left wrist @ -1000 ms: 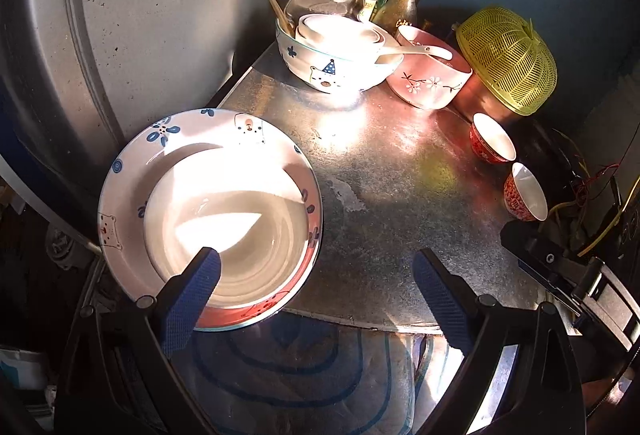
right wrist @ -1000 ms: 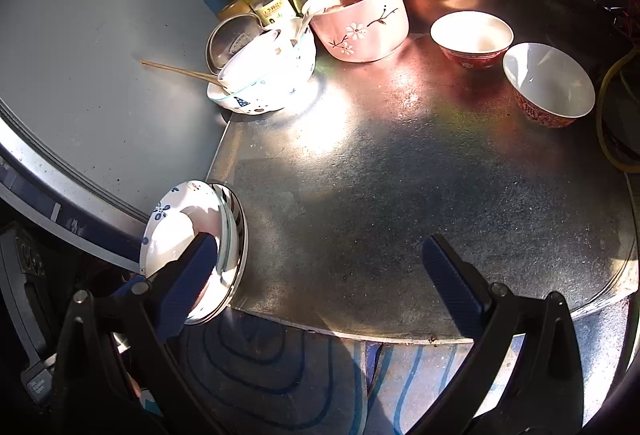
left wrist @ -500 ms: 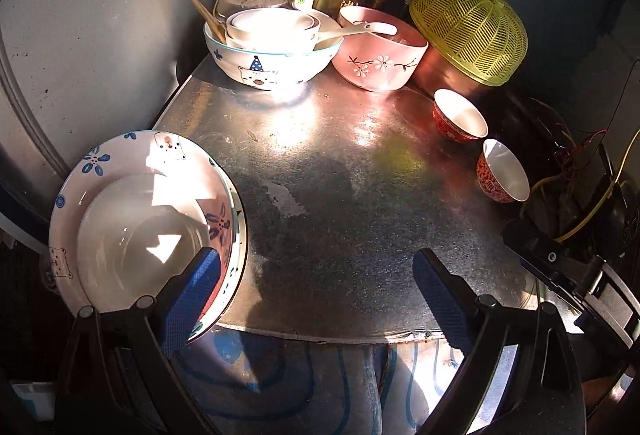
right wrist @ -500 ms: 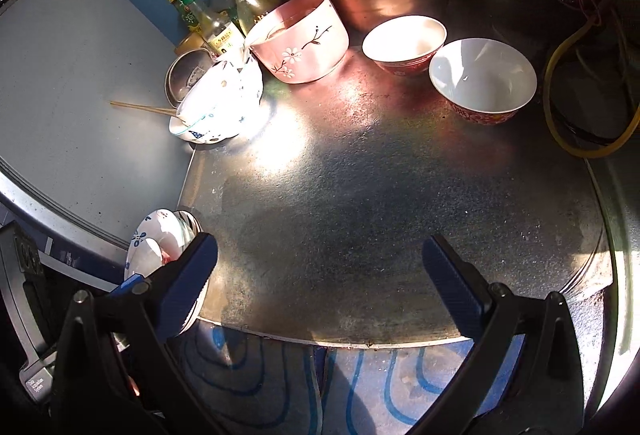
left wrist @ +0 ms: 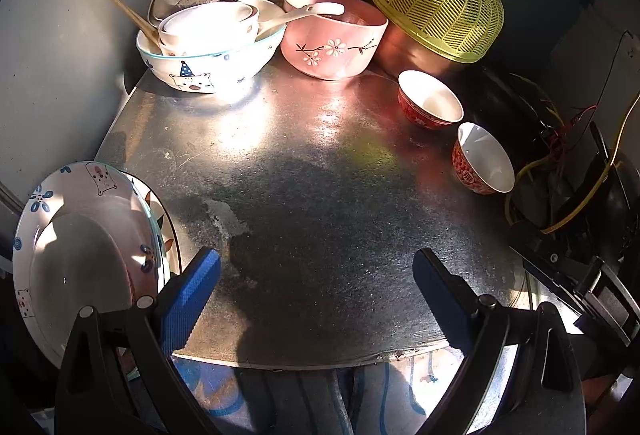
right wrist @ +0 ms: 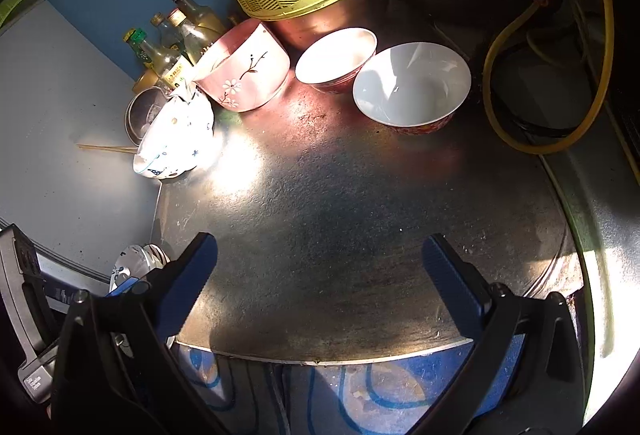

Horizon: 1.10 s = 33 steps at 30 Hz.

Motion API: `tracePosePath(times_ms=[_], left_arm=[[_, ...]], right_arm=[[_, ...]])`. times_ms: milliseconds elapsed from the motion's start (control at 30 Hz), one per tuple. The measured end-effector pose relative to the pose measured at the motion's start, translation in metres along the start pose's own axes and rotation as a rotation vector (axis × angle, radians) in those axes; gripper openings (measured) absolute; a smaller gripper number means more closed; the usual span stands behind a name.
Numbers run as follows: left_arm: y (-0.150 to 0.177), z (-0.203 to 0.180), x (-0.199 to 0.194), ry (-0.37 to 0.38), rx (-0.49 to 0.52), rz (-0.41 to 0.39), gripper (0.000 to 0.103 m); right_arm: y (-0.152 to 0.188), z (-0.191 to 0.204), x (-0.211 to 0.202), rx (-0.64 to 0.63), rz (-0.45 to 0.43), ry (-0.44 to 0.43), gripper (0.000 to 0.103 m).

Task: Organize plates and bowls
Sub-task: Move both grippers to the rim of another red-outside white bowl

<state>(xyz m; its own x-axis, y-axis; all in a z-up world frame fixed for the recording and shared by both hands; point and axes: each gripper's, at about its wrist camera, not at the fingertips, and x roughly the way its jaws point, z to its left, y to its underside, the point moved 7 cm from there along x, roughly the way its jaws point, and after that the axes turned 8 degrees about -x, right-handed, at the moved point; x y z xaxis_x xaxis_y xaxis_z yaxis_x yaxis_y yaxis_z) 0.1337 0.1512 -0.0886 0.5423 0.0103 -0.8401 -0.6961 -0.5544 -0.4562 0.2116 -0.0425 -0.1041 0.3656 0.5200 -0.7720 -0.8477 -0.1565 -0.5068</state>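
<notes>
Plates (left wrist: 84, 259) stand stacked and tilted at the bench's (left wrist: 320, 219) near-left edge, just beside the left hand-held gripper (left wrist: 316, 275), whose jaws are spread and empty. The right hand-held gripper (right wrist: 320, 267) is spread too; it should probably close squarely on a red bowl's (right wrist: 412, 87) rim.

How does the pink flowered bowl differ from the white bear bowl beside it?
The pink flowered bowl has steep pink sides with a blossom branch; the white bear bowl flares wider, white with blue trim and a party-hat bear. The pink one holds a white spoon; the bear one holds smaller white bowls and chopsticks. Both stand upright on the metal table.
</notes>
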Motion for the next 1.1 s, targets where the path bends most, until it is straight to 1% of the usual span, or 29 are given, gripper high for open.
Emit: tracePosePath(times_ms=[500, 733, 833, 933, 1033, 1100], left_arm=[[-0.015, -0.046, 0.049, 0.092, 0.067, 0.086, 0.098], [-0.021, -0.071, 0.07, 0.139, 0.091, 0.112, 0.098], [-0.025, -0.083, 0.076, 0.16, 0.101, 0.115, 0.097], [-0.032, -0.095, 0.082, 0.186, 0.099, 0.12, 0.097], [-0.041, -0.105, 0.09, 0.205, 0.1, 0.122, 0.097], [-0.047, -0.11, 0.096, 0.211, 0.103, 0.129, 0.097]], right_arm=[[-0.006, -0.045, 0.006, 0.117, -0.016, 0.092, 0.103], [-0.013, -0.059, 0.011, 0.163, -0.028, 0.117, 0.103], [-0.018, -0.065, 0.011, 0.187, -0.047, 0.11, 0.103], [-0.025, -0.071, 0.008, 0.217, -0.083, 0.108, 0.103], [-0.032, -0.078, 0.007, 0.267, -0.118, 0.09, 0.103], [-0.037, -0.083, 0.009, 0.295, -0.126, 0.074, 0.102]])
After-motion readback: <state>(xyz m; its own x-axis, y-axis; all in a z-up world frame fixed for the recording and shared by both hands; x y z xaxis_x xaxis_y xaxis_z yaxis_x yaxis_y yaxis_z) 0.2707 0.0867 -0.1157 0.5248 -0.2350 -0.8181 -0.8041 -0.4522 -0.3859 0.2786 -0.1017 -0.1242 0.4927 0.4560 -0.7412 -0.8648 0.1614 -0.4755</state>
